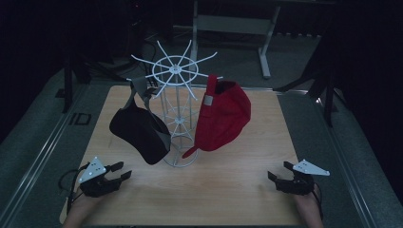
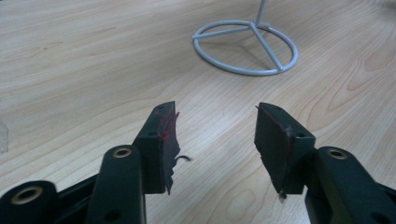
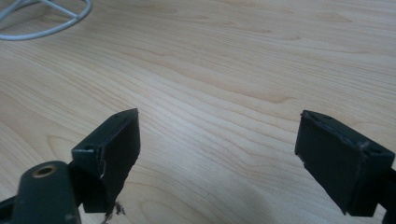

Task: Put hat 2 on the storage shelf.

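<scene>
While both sets of tongs rest low over the near edge of the wooden tabletop (image 1: 228, 190), the white wire rack (image 1: 177, 114) stands upright at the centre of the board, well apart from each of them. The left tongs (image 1: 122, 171) sit at the near left corner, jaws parted with bare wood between the pads and nothing gripped; the left gripper view shows the same gap (image 2: 215, 144), with the rack's ring base (image 2: 245, 46) lying farther off on the wood. The right tongs (image 1: 280, 173) sit at the near right corner, jaws spread wider, nothing between them; the right gripper view (image 3: 217, 154) shows plain wood grain in the gap and an arc of the ring base (image 3: 46, 23) at the upper left corner. A black cap (image 1: 140, 133) hangs from a prong on the left side of the rack, crown turned toward the left tongs. A red cap (image 1: 223, 118) hangs on the right side, its brim pointing down near the ring base. Neither cap touches any jaw
</scene>
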Demonstrator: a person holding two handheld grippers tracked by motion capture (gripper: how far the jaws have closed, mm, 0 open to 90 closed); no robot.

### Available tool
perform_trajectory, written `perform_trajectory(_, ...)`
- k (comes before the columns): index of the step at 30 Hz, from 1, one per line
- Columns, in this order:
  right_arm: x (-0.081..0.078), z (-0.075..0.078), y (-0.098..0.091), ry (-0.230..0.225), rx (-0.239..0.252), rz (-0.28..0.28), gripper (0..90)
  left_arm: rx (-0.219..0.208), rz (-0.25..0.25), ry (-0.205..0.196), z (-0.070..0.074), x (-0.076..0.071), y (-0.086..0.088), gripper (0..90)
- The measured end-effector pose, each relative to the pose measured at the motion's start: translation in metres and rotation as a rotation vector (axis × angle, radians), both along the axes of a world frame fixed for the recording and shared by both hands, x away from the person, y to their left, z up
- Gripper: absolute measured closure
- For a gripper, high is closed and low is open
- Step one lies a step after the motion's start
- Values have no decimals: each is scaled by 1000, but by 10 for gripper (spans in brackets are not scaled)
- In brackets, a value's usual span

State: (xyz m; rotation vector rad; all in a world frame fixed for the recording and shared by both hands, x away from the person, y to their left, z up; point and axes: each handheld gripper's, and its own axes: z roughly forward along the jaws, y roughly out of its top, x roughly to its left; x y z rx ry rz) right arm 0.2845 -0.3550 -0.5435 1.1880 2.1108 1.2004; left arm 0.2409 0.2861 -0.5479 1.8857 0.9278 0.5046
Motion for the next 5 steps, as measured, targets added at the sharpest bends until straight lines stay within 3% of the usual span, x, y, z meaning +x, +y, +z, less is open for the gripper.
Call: perform_trajectory(5,0,0,1,-1,-9,-3,142,5,4,-4,0,0,0,492)
